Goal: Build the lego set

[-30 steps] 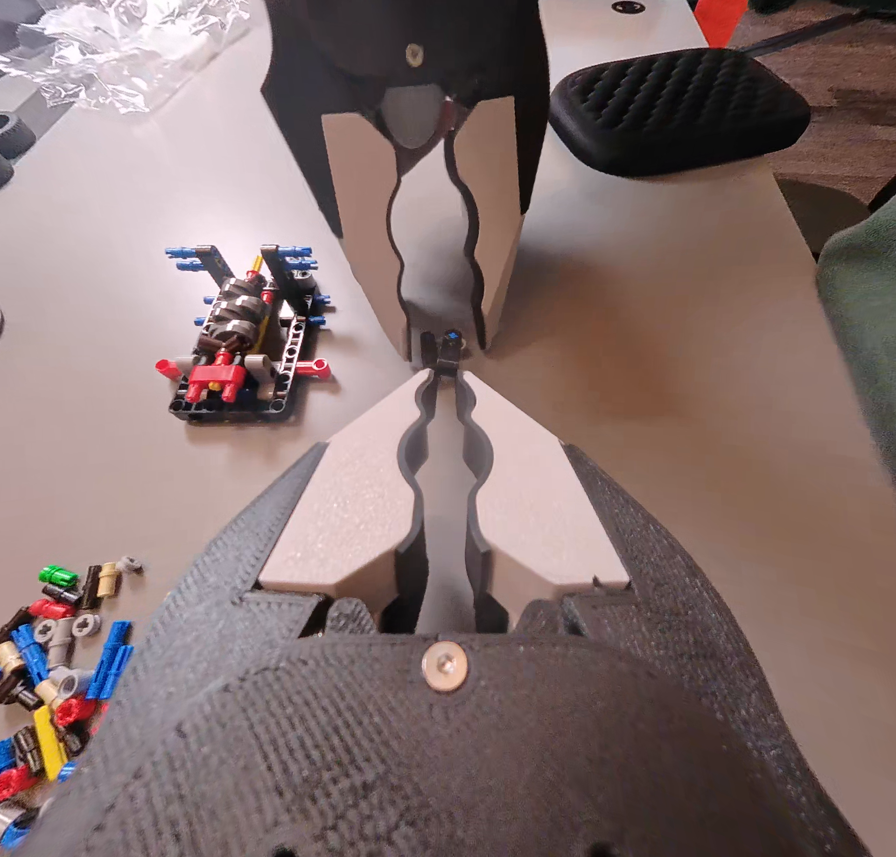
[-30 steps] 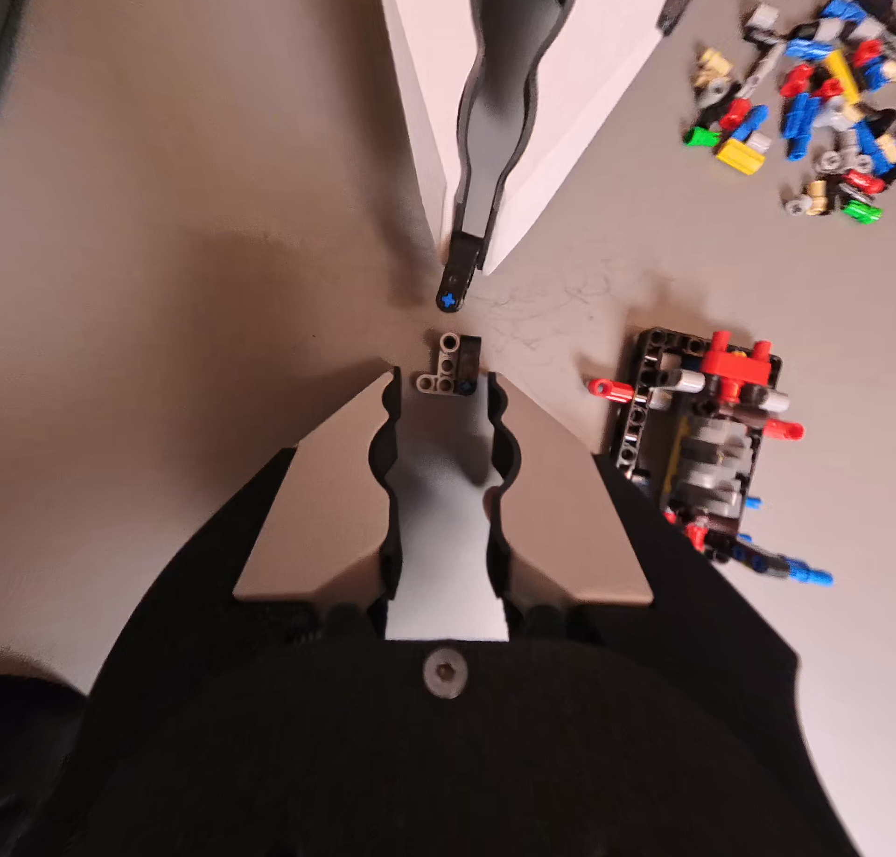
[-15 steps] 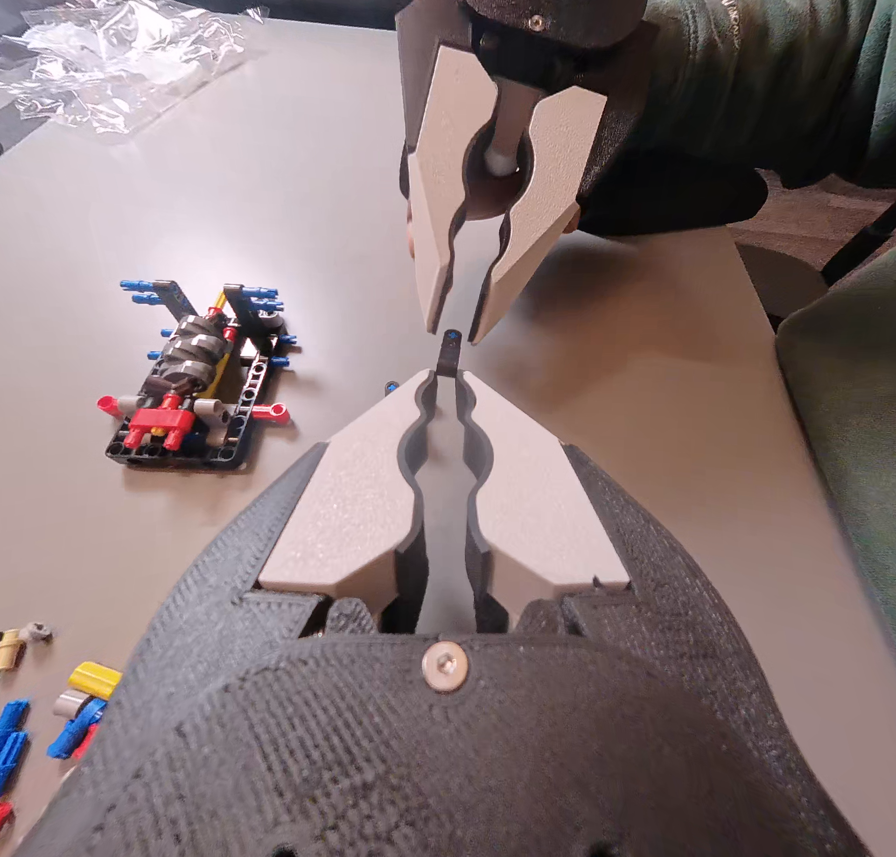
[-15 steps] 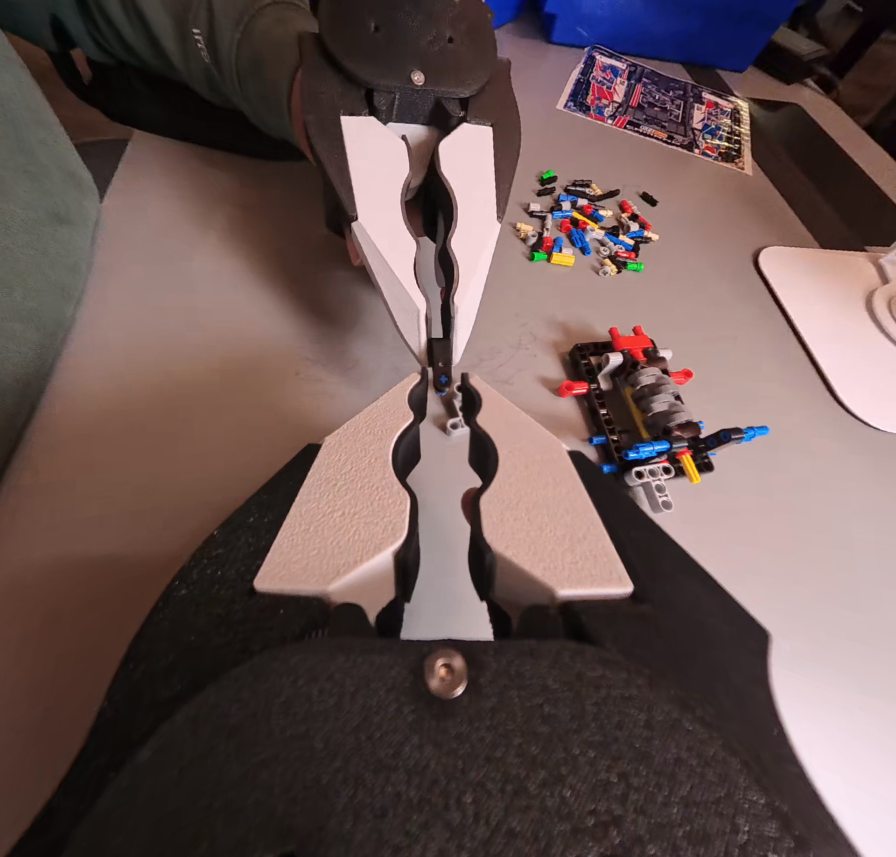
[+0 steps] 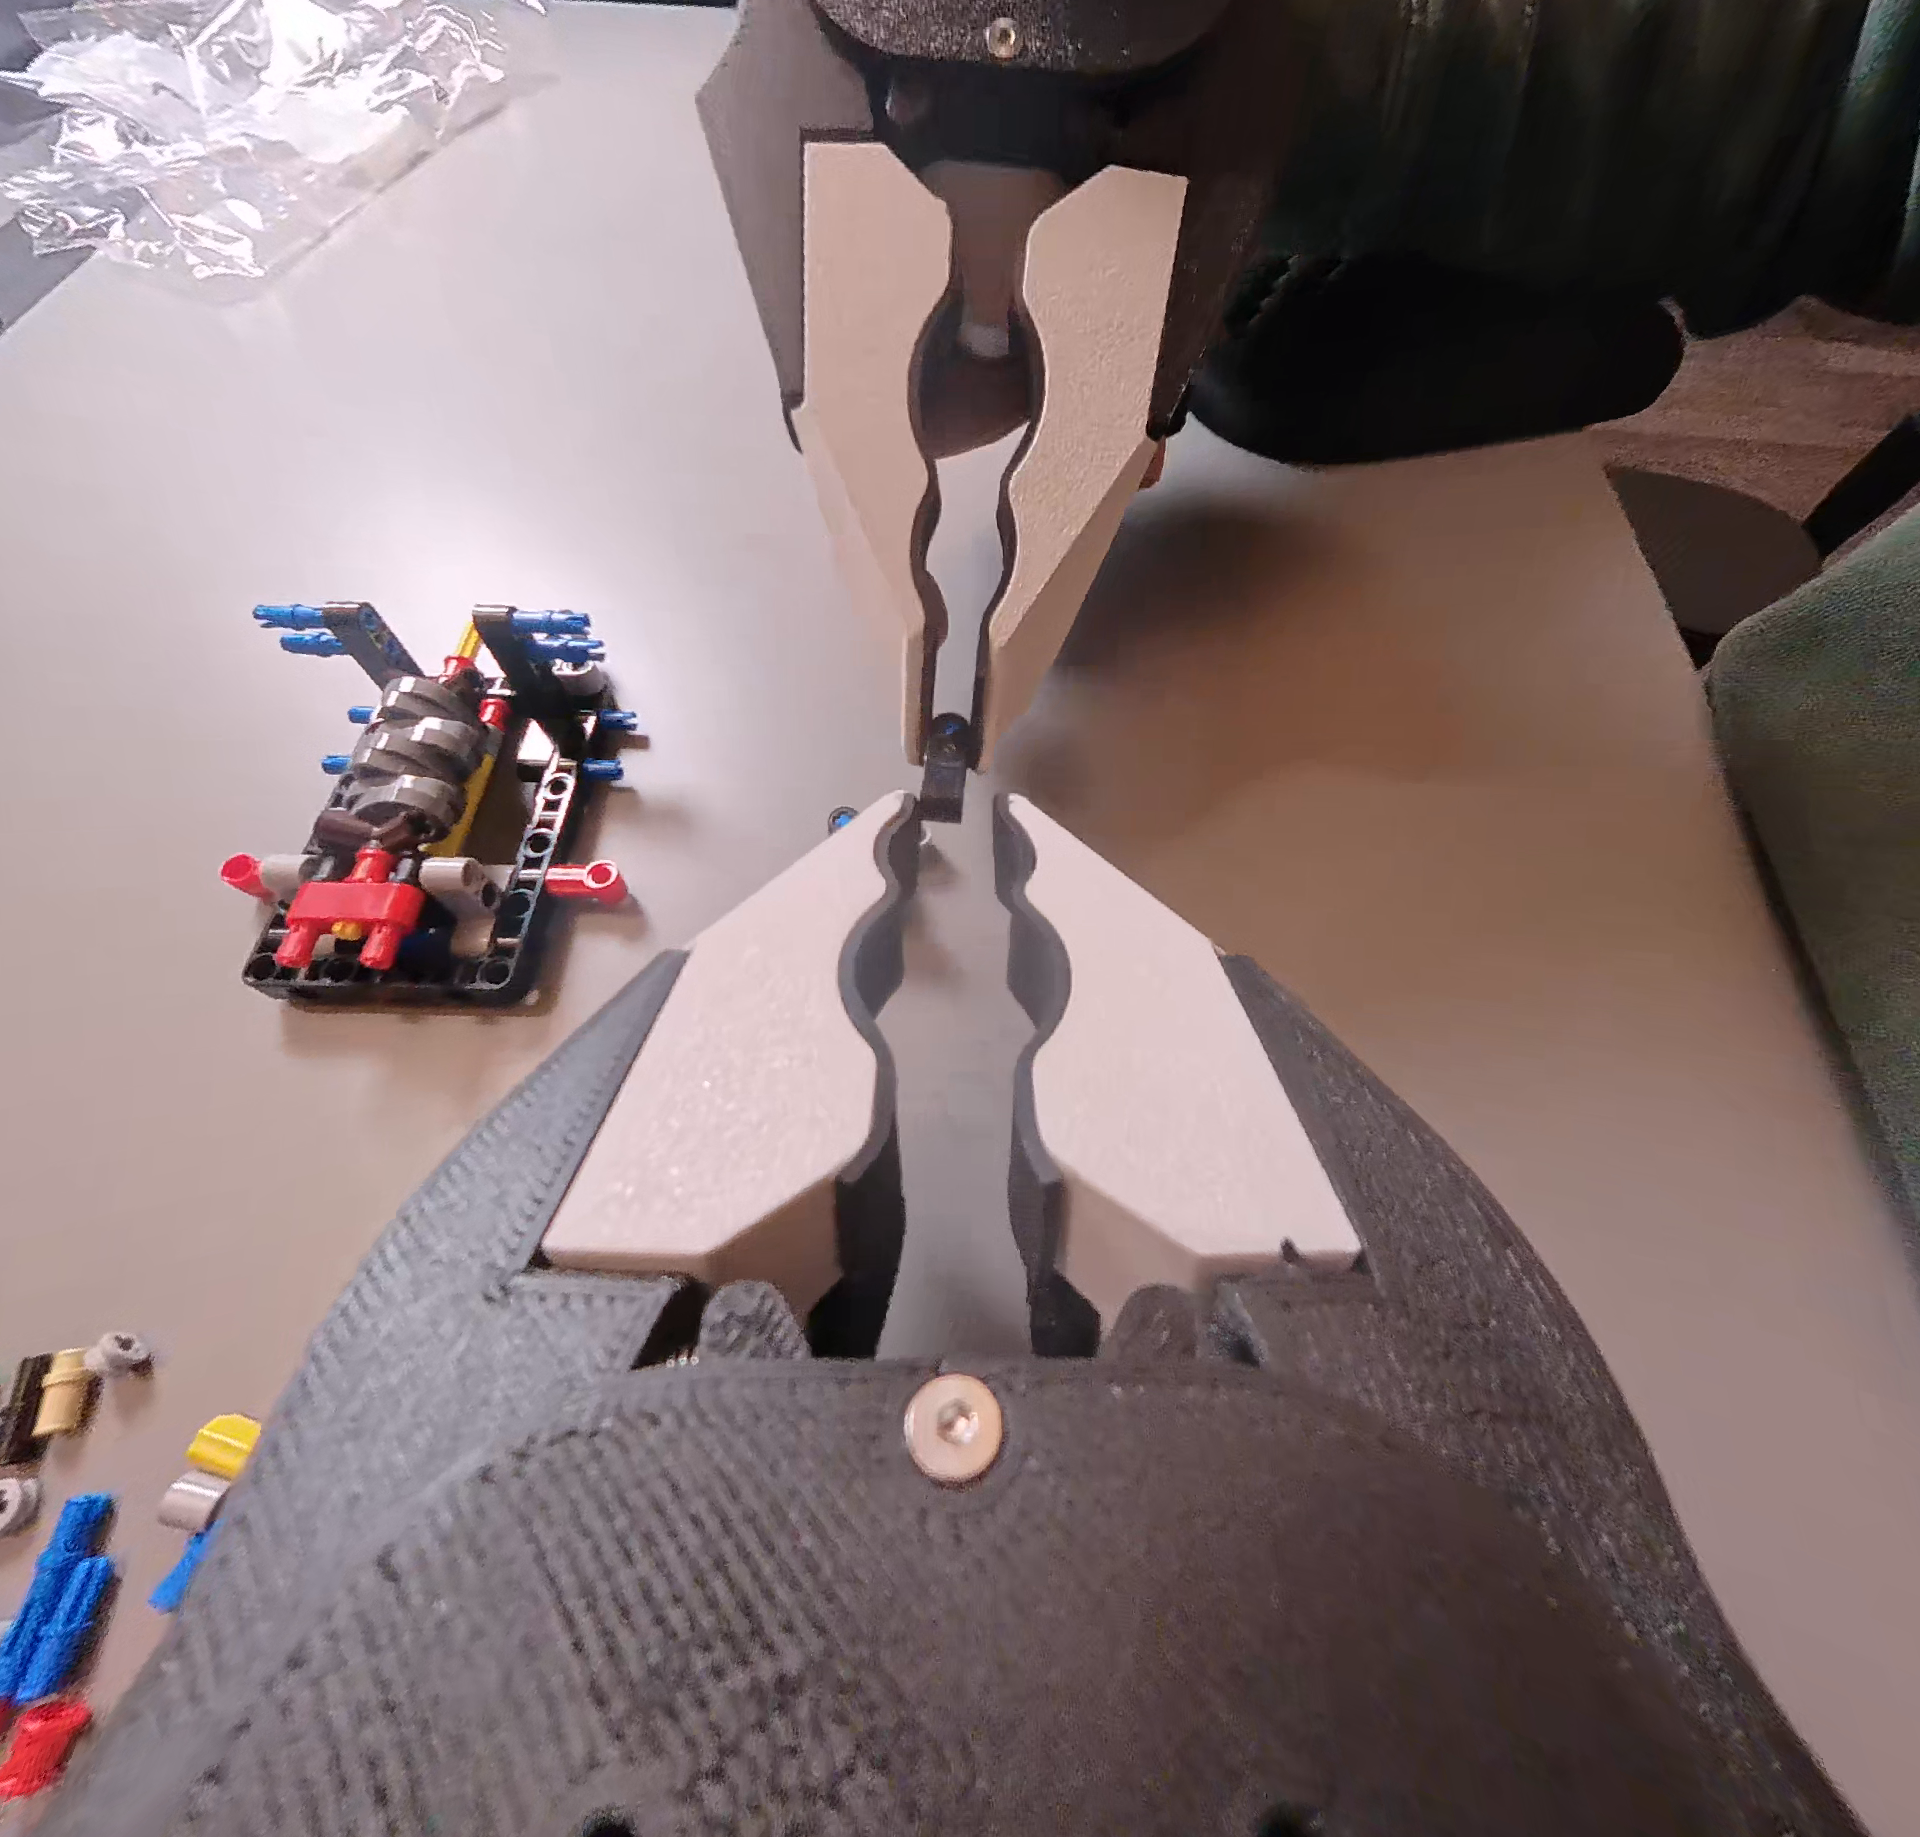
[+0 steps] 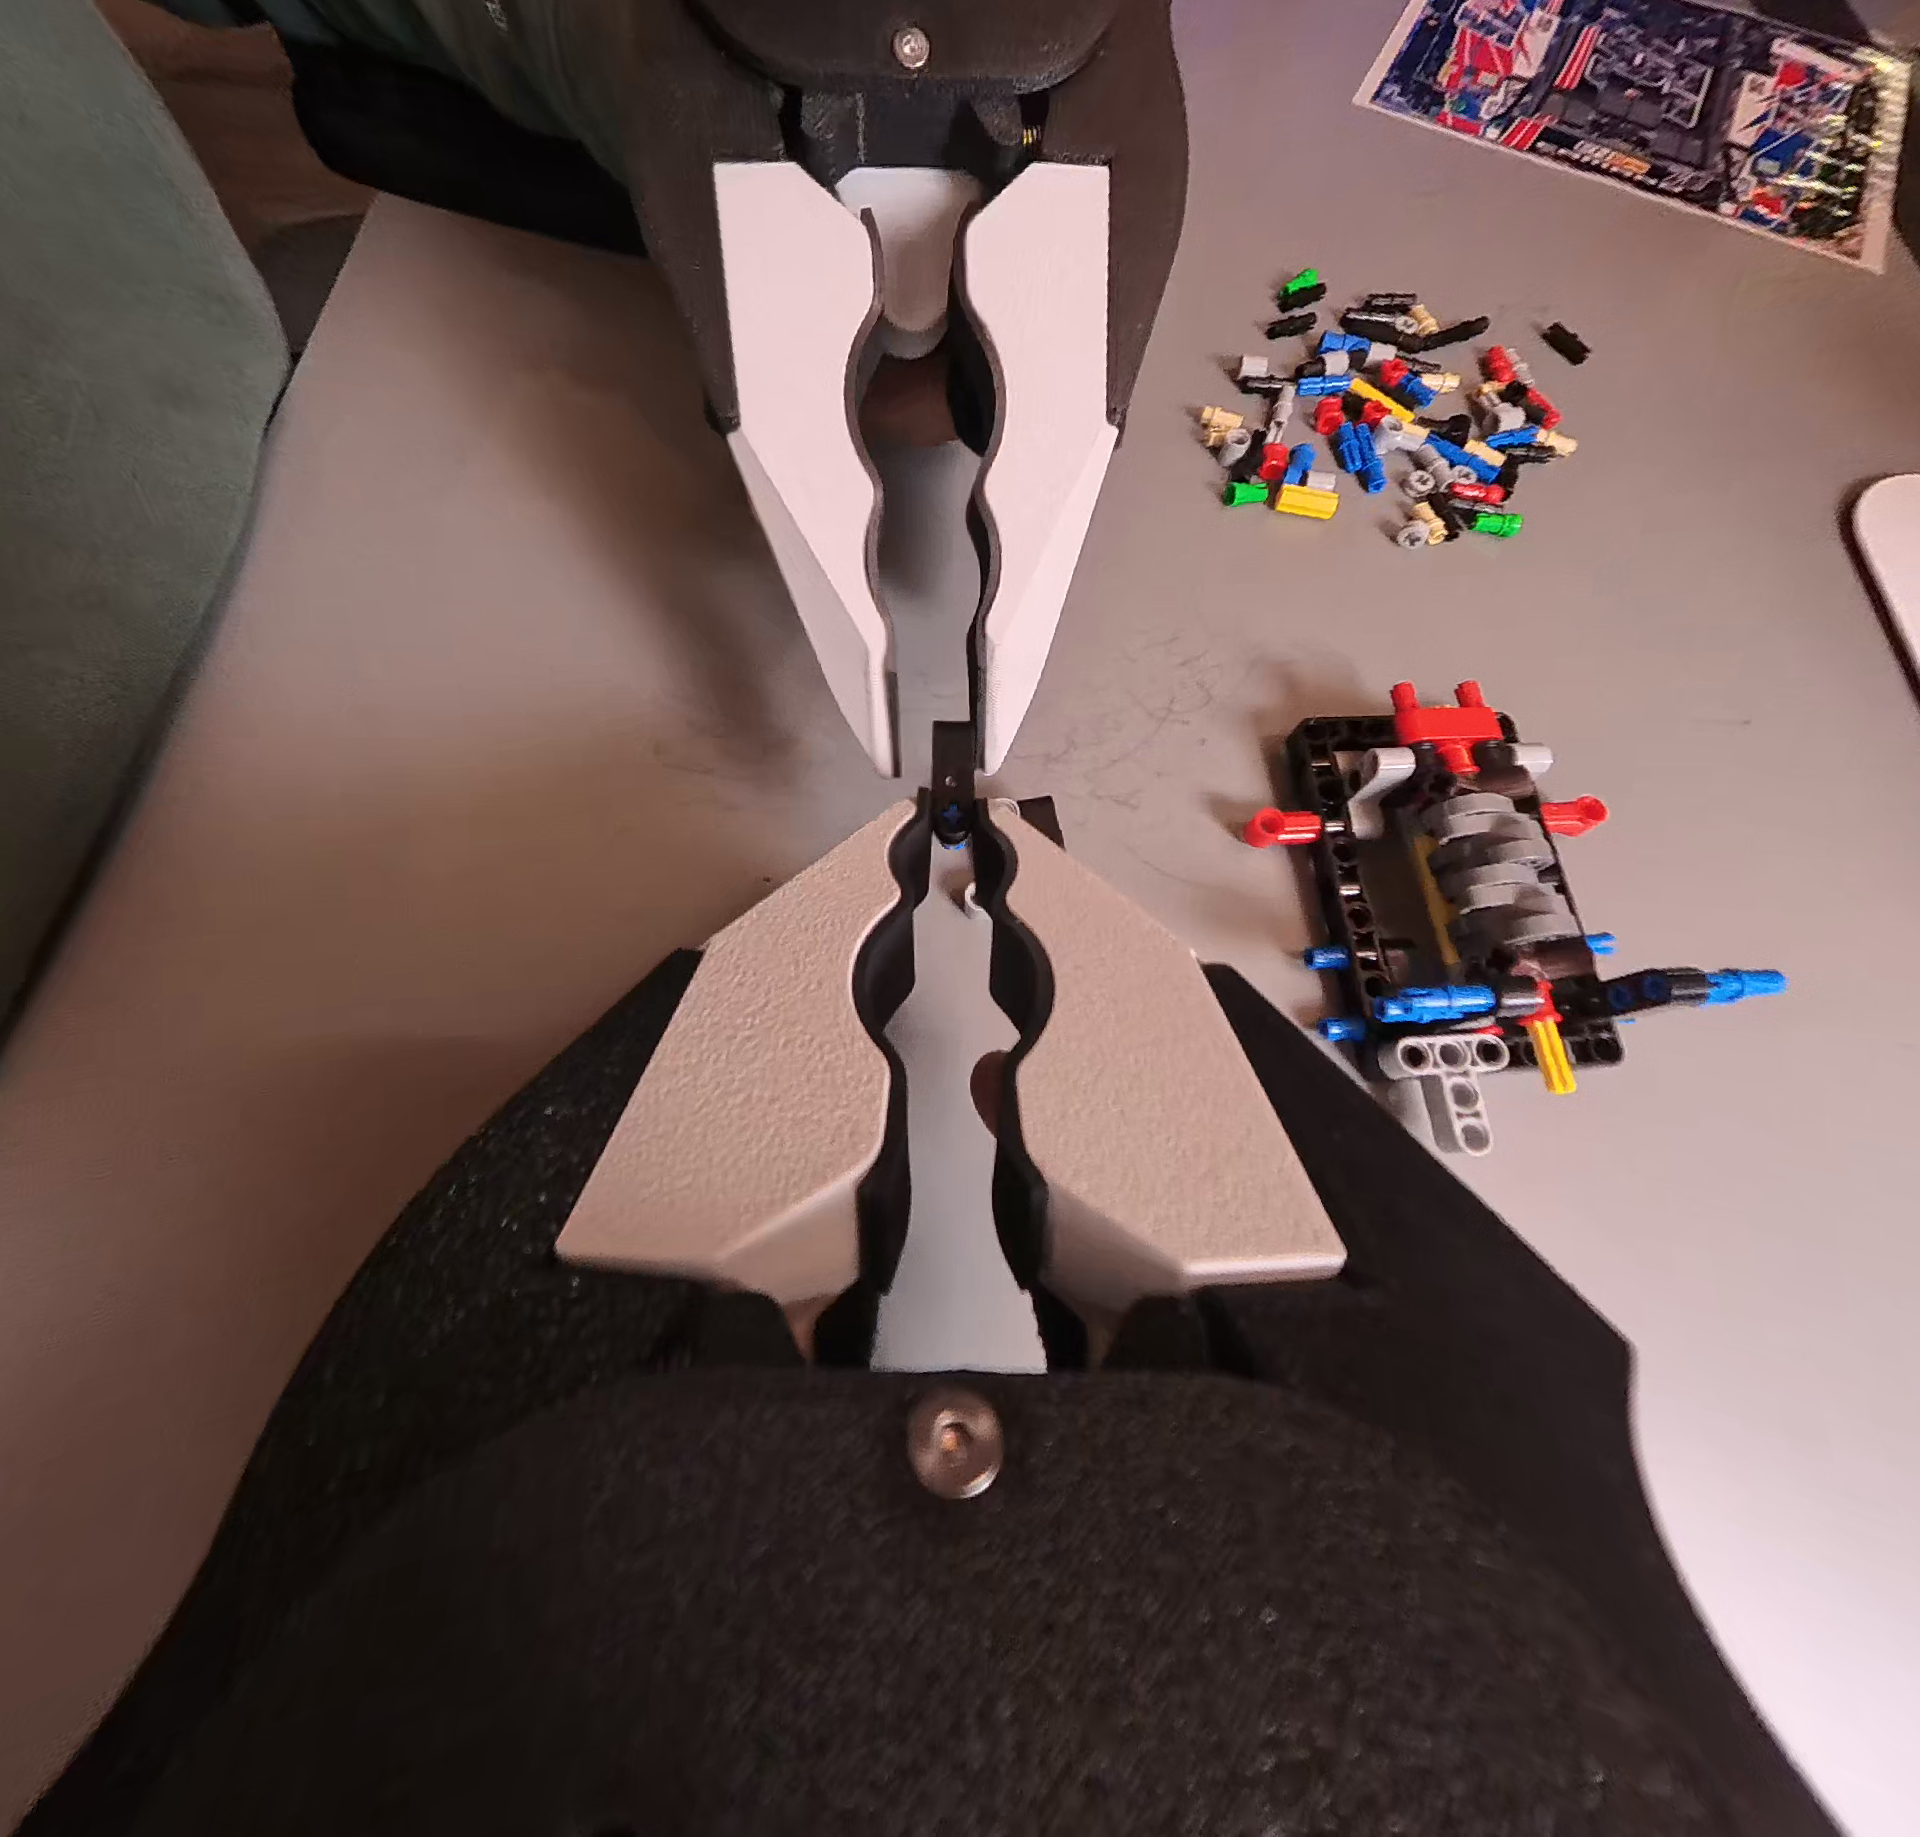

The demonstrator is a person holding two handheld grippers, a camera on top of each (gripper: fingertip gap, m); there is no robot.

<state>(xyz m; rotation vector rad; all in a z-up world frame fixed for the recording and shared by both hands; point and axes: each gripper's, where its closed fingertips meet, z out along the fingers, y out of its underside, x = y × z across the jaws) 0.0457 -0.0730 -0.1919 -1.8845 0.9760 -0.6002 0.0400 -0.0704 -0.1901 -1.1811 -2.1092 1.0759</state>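
Left gripper (image 5: pixel 954 811) slightly parted, loose around black beam (image 5: pixel 945 777) over table (image 5: pixel 520 437); beam's far end clamped in right gripper (image 5: pixel 948 743).

From right wrist: right gripper (image 6: pixel 951 826) clenched on beam (image 6: pixel 954 753), gripped end mostly hidden between fingertips. Half-built frame (image 6: pixel 1455 904) aside, edges blurred.

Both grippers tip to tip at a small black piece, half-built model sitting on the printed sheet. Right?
Wrong on one point: the half-built model sits on the bare table, not on the printed sheet, which lies apart beyond the loose parts pile. The right wrist view shows it. The left gripper and right gripper do meet at the small black piece.
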